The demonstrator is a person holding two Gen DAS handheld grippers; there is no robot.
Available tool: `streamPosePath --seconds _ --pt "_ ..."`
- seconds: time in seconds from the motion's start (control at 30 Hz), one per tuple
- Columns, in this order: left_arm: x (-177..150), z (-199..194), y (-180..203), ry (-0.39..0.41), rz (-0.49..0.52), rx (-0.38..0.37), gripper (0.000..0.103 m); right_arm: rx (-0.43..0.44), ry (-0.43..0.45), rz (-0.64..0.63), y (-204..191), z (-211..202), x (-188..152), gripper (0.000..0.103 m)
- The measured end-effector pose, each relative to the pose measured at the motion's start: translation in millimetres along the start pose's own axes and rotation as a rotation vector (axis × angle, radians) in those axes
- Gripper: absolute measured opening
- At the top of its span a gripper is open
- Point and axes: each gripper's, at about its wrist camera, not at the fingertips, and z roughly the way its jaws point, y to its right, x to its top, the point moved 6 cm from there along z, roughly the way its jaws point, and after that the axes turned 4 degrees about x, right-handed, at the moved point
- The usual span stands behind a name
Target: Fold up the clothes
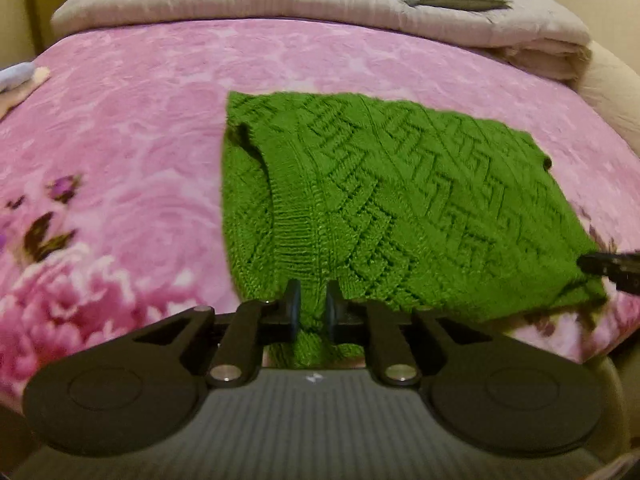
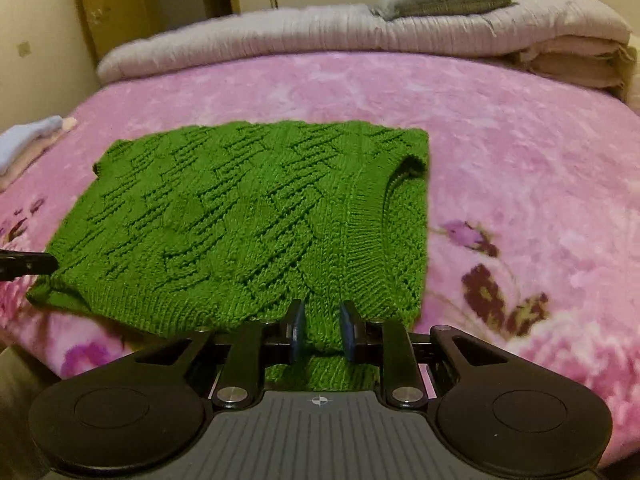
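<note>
No writing is readable. The green knitted sweater (image 1: 400,200) lies on the pink floral blanket (image 1: 120,120), from 12 to 3 o'clock of the left gripper (image 1: 313,304). The left gripper and the right gripper (image 2: 323,330) each pinch its near edge.

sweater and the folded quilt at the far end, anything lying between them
Nothing: only bare pink blanket lies between the sweater and the quilt, in both wrist views.

Green basket-weave sweater (image 1: 400,200), pink floral blanket (image 1: 120,120)

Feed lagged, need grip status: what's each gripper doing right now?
Left gripper: shut on the green sweater, near edge.
Right gripper: shut on the same sweater's near edge.
</note>
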Motion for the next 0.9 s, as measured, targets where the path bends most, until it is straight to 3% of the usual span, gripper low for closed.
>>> streamPosePath --seconds 0.07,0.17,0.2,0.4,0.9 --pt "1 -12 2 -0.002 0.003 0.027 0.016 -0.022 -0.010 0.011 -7 -11 7 0.027" --pt "-4 -28 7 -0.010 0.015 0.069 0.022 -0.021 -0.016 0.061 -16 -27 8 0.052" --pt "-8 -31 8 -0.018 0.017 0.076 0.023 -0.014 -0.026 0.085 -18 -29 4 0.055" --pt "-34 -47 21 -0.051 0.044 0.107 0.028 0.018 -0.104 0.215 -25 -38 -24 0.056" --pt "-64 -81 35 -0.016 0.083 0.110 0.034 0.029 -0.068 0.184 -60 -76 -46 0.056"
